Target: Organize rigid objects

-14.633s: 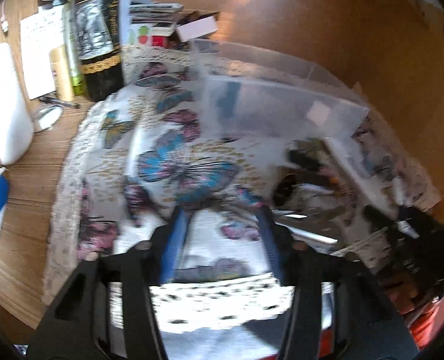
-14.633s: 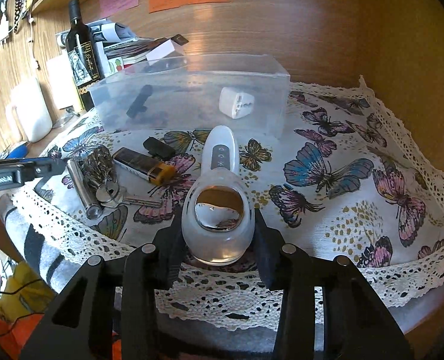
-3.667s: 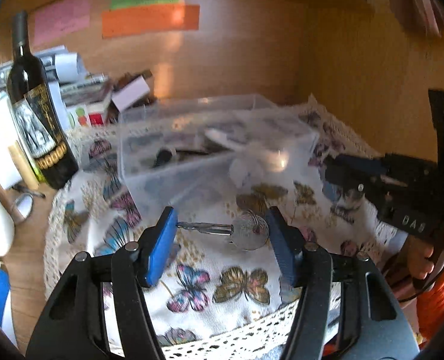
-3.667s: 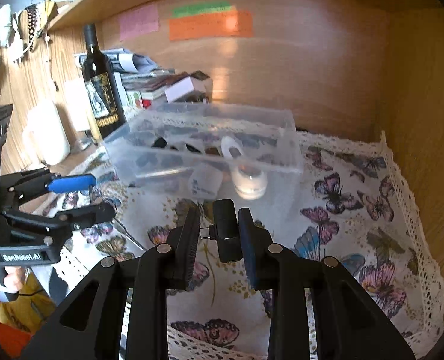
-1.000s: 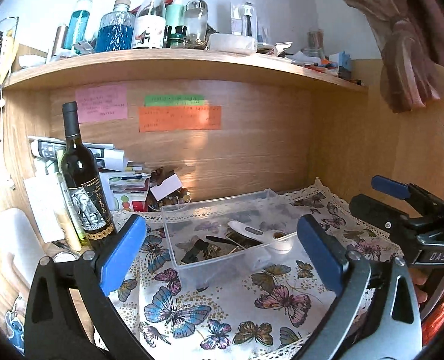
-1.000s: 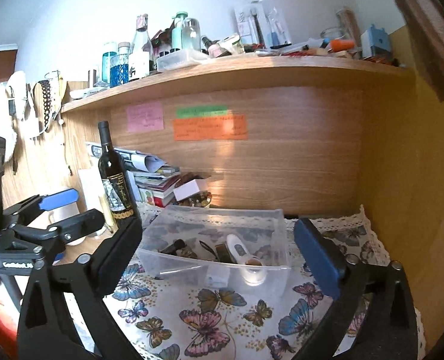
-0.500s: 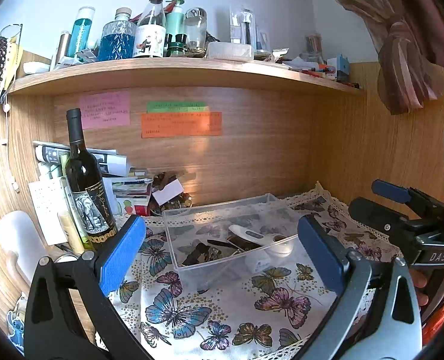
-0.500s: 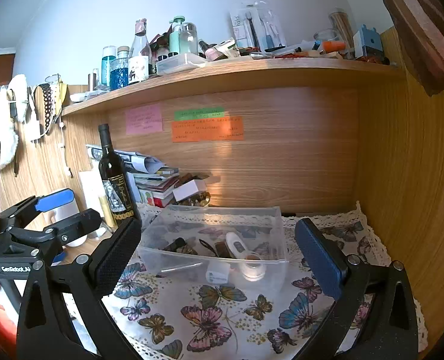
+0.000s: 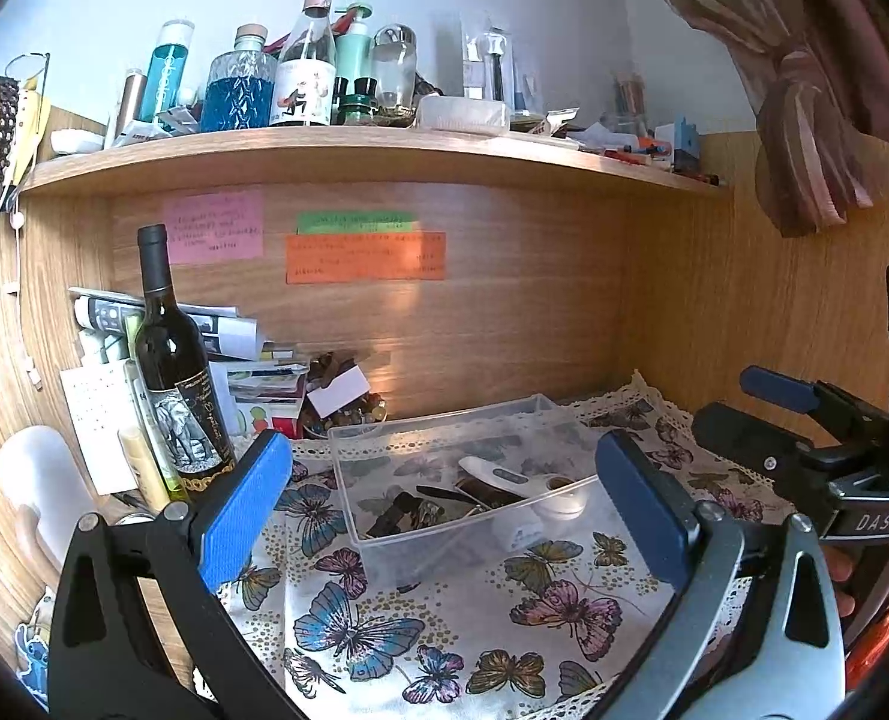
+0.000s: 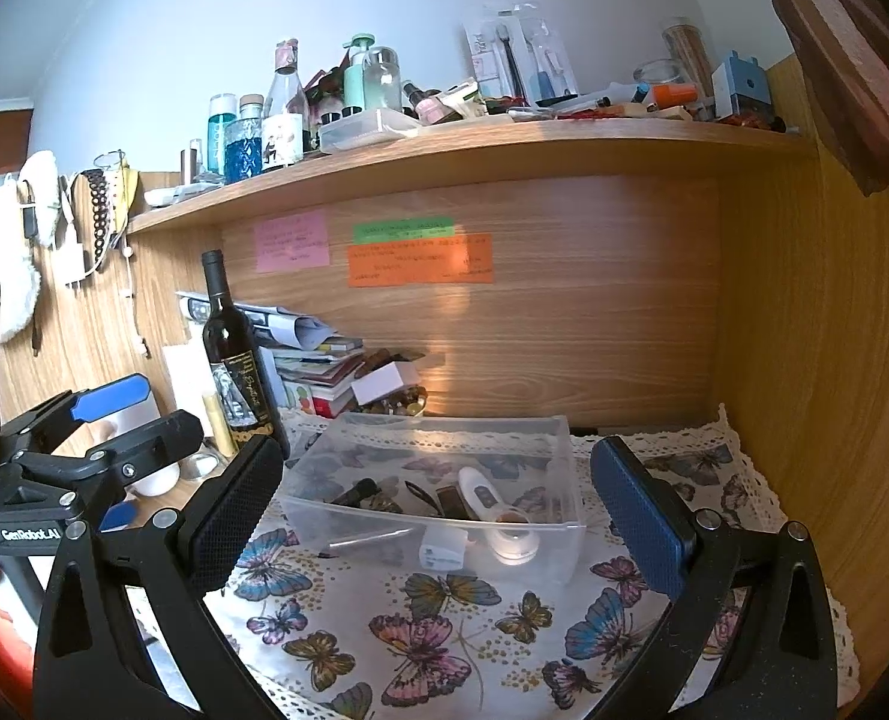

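Both the left gripper (image 9: pixel 444 501) and right gripper (image 10: pixel 435 507) hang spread wide and empty. Ahead and below, the clear bin (image 10: pixel 555 480) holds the white thermometer (image 10: pixel 486 498) and other small items. Judging the sorting finished, keep clear and level.

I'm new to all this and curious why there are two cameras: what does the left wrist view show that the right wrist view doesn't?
Only the left wrist view shows the tied-back curtain and the right gripper from the side. Only the right wrist view shows the packaged toothbrushes clearly and the left gripper from the side. Both show the clear plastic box holding the white thermometer, the wine bottle, the butterfly cloth and the sticky notes.
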{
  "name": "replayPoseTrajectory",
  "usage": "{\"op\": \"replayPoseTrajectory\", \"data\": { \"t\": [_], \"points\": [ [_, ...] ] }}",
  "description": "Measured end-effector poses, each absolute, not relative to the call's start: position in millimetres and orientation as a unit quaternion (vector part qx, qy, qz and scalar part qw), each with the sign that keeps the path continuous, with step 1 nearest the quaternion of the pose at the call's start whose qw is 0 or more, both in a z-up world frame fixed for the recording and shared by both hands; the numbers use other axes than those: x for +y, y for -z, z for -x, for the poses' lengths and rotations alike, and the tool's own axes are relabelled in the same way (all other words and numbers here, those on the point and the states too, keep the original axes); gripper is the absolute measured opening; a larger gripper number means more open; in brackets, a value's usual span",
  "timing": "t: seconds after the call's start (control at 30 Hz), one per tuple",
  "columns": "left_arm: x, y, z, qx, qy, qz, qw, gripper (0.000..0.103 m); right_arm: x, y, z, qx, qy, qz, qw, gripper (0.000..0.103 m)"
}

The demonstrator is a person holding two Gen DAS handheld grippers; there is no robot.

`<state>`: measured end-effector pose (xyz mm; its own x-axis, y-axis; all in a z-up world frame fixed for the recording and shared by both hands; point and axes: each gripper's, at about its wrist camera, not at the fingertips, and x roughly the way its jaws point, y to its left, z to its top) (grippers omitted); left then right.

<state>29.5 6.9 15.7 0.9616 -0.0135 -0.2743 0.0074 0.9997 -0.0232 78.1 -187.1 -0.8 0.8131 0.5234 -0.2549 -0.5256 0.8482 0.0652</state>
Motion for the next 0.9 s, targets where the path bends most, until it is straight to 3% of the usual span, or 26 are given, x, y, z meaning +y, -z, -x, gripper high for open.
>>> {"op": "replayPoseTrajectory", "data": {
  "t": [0.9],
  "points": [
    [6.6, -17.5, -28.2, 0.132, 0.016, 0.008, 0.991, 0.103, -183.7, 0.1, -74.2, 0.132, -0.282, 0.003, 0.950, 0.103]
  ]
}}
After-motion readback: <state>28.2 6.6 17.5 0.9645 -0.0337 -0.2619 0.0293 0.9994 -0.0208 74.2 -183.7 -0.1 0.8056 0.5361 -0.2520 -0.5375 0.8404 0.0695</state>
